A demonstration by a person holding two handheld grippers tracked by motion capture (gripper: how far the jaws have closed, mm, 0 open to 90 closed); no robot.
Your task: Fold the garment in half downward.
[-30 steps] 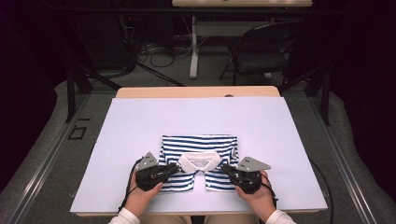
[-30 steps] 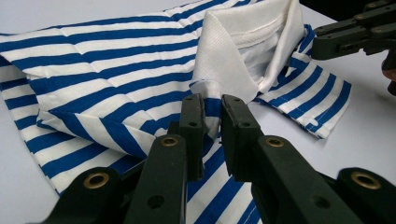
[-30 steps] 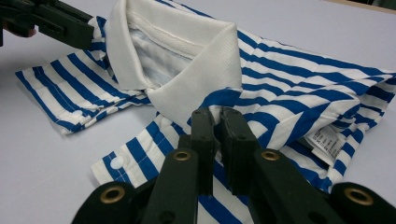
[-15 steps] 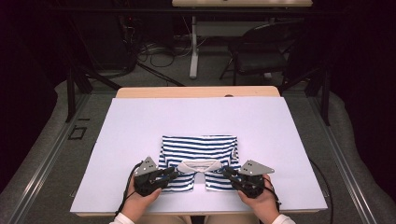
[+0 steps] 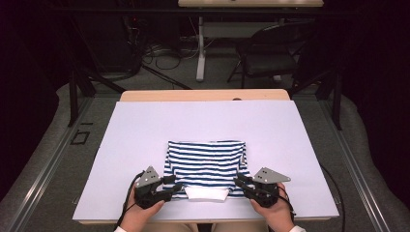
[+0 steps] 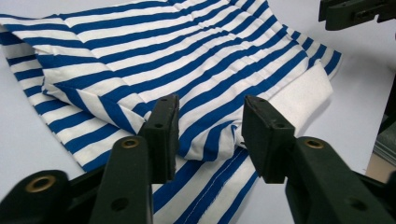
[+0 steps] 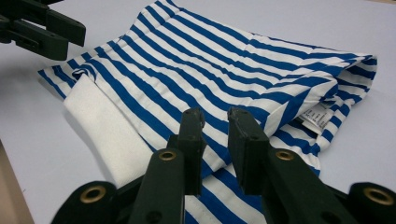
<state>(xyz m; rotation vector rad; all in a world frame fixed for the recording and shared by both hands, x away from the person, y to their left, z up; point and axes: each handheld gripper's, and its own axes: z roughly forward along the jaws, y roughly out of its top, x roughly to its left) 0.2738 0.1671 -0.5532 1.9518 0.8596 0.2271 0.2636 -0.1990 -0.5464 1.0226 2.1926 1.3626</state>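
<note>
Striped polo shirt lay folded at lower centre of high view, white collar at near edge. Fold step judged under way. Left gripper jaws stood wide over hem; right gripper jaws narrow, nothing pinched. Next judged: grasp near corners, fold away.

Folded blue-and-white striped shirt, flat, white collar at near edge
</note>
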